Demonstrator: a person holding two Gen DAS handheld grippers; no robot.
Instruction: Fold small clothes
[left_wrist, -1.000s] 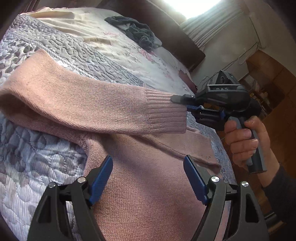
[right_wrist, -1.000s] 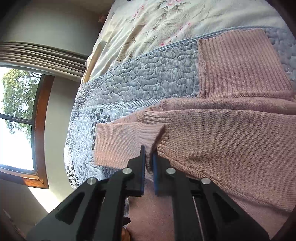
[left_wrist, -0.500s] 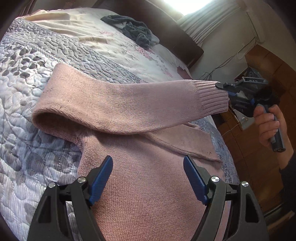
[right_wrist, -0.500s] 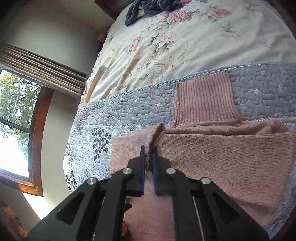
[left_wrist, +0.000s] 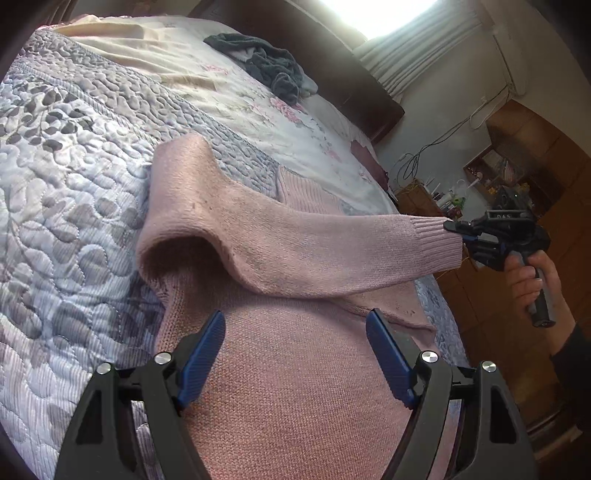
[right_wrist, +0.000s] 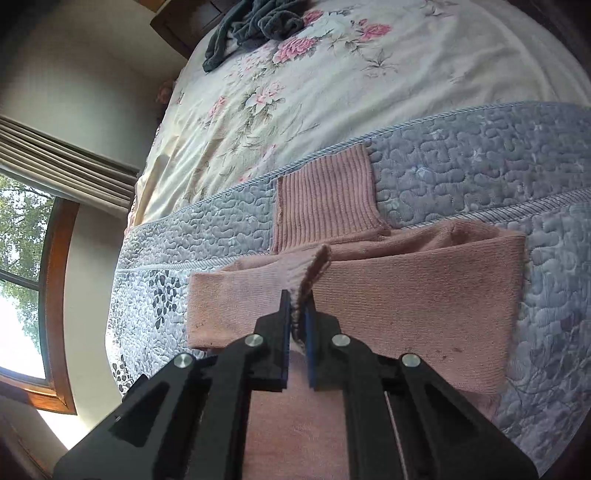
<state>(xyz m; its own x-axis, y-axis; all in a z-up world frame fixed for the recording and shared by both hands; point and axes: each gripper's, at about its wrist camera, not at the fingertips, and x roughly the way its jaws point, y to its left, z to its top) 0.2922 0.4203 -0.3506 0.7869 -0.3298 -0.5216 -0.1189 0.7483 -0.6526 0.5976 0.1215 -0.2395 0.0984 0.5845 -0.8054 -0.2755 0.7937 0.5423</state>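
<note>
1. The pink sweater (left_wrist: 295, 387) lies flat on the quilted bedspread (left_wrist: 66, 192). Its ribbed neck (right_wrist: 325, 199) points toward the flowered sheet (right_wrist: 295, 92) at the far end of the bed.

2. Your right gripper (right_wrist: 297, 317) holds the ribbed cuff (left_wrist: 436, 243) of one sleeve (left_wrist: 295, 251). Its jaws are pinched close together, with the cuff edge standing up between them.

3. The sleeve is lifted off the sweater. It runs like a long bridge across the chest, from the shoulder fold (left_wrist: 173, 236) on one side out to your right gripper on the other side. So the sleeve's long way goes sideways across the body, not up and down it.

4. Your left gripper (left_wrist: 295, 354) hangs just above the lower body of the sweater. Its jaws are wide apart and hold nothing. The sweater lies right under them and stretches away in front of them.

5. Your right hand (left_wrist: 535, 280) is the one near the cuff. Your left gripper is nearer to the body and the hem side.

6. I think the next move depends on this: the cuff is past the far edge of the sweater, so it needs to come back over the chest before you lay the sleeve down.

7. The other sleeve (right_wrist: 236, 314) lies folded across the chest, under the lifted one.
</note>
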